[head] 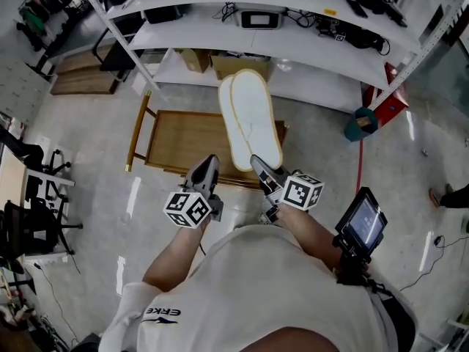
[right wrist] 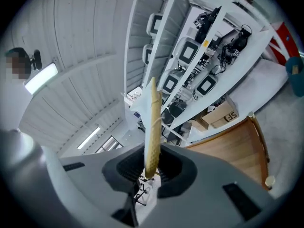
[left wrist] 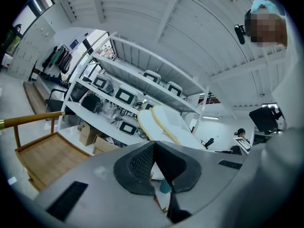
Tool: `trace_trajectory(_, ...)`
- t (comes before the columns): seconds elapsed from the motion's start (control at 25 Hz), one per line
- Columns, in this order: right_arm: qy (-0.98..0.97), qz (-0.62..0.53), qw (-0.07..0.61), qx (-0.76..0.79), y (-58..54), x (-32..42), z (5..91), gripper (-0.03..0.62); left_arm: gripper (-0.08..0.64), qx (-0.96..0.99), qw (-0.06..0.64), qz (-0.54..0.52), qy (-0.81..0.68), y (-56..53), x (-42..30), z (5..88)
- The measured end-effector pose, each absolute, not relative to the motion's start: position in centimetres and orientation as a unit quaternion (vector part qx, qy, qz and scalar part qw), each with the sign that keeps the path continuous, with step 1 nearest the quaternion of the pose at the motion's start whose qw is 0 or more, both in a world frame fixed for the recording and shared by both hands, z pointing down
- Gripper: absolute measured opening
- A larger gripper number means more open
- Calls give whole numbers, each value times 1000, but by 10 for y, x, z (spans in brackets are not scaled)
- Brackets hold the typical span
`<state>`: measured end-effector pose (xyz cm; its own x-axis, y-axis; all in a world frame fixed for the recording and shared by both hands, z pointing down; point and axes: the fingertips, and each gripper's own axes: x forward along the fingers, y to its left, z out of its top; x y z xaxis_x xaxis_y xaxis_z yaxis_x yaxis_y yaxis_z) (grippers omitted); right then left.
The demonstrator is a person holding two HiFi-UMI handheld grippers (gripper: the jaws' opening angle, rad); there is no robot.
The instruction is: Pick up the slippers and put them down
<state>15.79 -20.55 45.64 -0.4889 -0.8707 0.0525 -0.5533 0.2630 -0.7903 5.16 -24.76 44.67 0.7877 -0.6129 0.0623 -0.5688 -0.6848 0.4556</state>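
Observation:
A pair of white slippers point(head: 250, 119) with pale yellow rims, pressed sole to sole, sticks out away from me above the wooden table point(head: 176, 141). My right gripper point(head: 258, 164) is shut on their near end. In the right gripper view the slippers point(right wrist: 152, 122) show edge-on, rising from between the dark pads point(right wrist: 170, 167) of the right gripper point(right wrist: 151, 171). My left gripper point(head: 209, 164) hangs just left of the right one, shut, holding nothing. In the left gripper view the left gripper point(left wrist: 154, 148) has its pads meeting, and the slippers point(left wrist: 164, 121) show beyond it to the right.
White shelving point(head: 293, 42) with screens and cables runs across the far side, with cardboard boxes point(head: 194, 59) on its lowest level. A teal object point(head: 361, 123) sits by a shelf post at right. Black chairs point(head: 33, 218) stand at left. A screen device point(head: 361, 222) hangs at my right hip.

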Motion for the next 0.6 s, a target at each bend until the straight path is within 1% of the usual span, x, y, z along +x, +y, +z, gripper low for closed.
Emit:
trace_trajectory(0.12,785,-383,160,-460,-218,152,466,54,3,910,228,-46,-344,-251,49,449)
trace_trajectory(0.28,800,-381,125,-446,-231,145,474,54,3,899,225,-43,-373,-254,44,451)
trace_trajectory(0.6,821,-387,93,-408,-250,127,485,54,3,872,216,-44,-438,-259,18,453)
